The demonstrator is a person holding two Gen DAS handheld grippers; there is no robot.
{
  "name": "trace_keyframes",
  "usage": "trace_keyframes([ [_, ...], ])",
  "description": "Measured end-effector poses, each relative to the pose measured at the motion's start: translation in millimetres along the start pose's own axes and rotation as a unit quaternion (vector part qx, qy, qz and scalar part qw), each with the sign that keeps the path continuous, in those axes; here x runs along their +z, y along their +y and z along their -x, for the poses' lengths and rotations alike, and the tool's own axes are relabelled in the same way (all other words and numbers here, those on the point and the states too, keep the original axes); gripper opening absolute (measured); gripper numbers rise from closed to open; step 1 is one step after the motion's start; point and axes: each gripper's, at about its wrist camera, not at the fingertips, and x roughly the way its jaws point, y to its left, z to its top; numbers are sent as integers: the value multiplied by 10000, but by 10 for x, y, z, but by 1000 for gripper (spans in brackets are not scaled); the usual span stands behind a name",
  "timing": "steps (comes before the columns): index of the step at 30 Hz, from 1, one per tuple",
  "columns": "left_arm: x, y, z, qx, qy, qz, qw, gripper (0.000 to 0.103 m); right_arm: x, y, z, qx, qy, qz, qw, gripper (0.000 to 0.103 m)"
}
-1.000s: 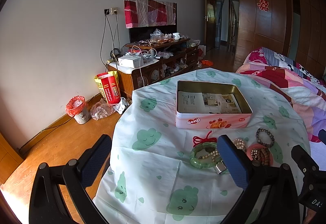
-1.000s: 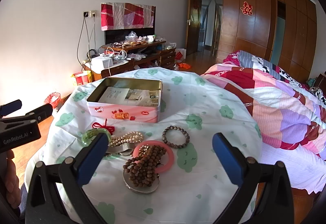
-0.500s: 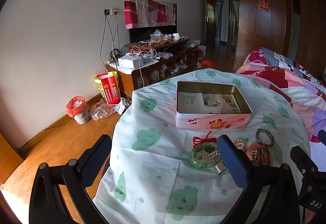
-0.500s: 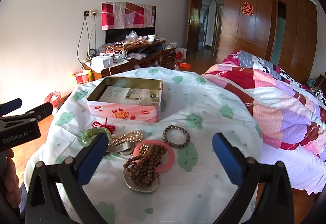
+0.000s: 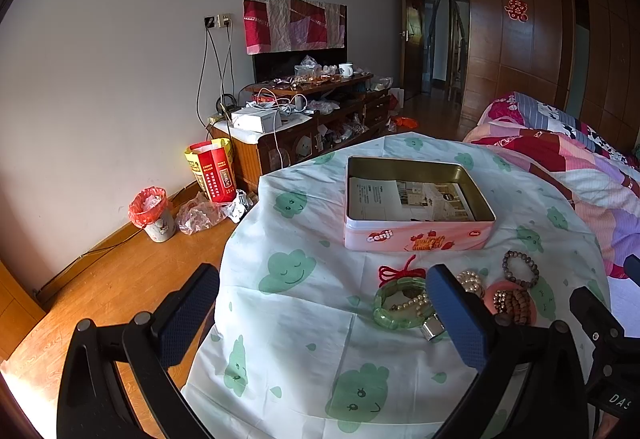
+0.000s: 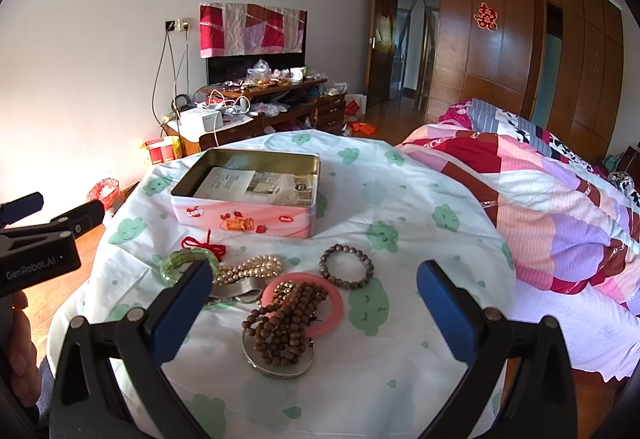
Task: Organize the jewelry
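Note:
An open pink tin [image 5: 416, 237] [image 6: 244, 217], lined with paper, stands on the round cloth-covered table [image 5: 304, 323] [image 6: 404, 351]. In front of it lies a heap of jewelry: a green bangle [image 5: 394, 305] [image 6: 180, 259], a red cord [image 6: 206, 243], a pearl string [image 6: 250, 267], a pink bangle [image 6: 330, 313], brown wooden beads [image 6: 282, 331] on a silver bangle, and a dark bead bracelet [image 5: 520, 269] [image 6: 346, 265]. My left gripper [image 5: 324, 319] hangs open left of the heap. My right gripper [image 6: 316, 311] is open, held above the beads, holding nothing.
A bed with a patchwork quilt [image 6: 552, 199] borders the table on the right. A cluttered low cabinet [image 5: 304, 127], a red bag [image 5: 212, 171] and a small bin [image 5: 154, 215] stand along the wall beyond. A hand [image 6: 20, 351] holds the left gripper's body.

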Motion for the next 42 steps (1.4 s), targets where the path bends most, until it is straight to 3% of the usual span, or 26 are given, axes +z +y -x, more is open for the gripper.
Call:
trace_keyframes([
  [4, -26, -11, -38, 8, 36, -8, 10000, 102, 58, 4, 6, 3, 15, -1, 10000, 103],
  [15, -204, -5, -368, 1, 407, -52, 9992, 102, -219, -56, -297, 0, 339, -44, 9994, 103],
  [23, -341, -156, -687, -278, 742, -225, 9966, 102, -368, -188, -548, -13, 753, -148, 9971, 100],
  [29, -289, -426, -819, -535, 774, -485, 9944, 100, -407, -248, -667, -35, 866, -234, 9960, 98],
  [35, -278, -762, -944, -866, 879, -892, 9883, 73, -409, -322, -725, -40, 908, -313, 9954, 97],
  [38, -335, -866, -1035, -1026, 1073, -1024, 9836, 50, -411, -334, -755, -18, 916, -334, 9952, 96],
  [40, -395, -875, -1078, -1162, 1224, -1055, 9800, 27, -409, -337, -757, -18, 904, -317, 9954, 96],
  [41, -406, -869, -1070, -1236, 1211, -1039, 9794, 25, -411, -340, -758, -24, 893, -311, 9955, 96],
  [42, -408, -869, -1048, -1275, 1167, -1053, 9793, 15, -410, -340, -755, -25, 885, -303, 9956, 96],
])
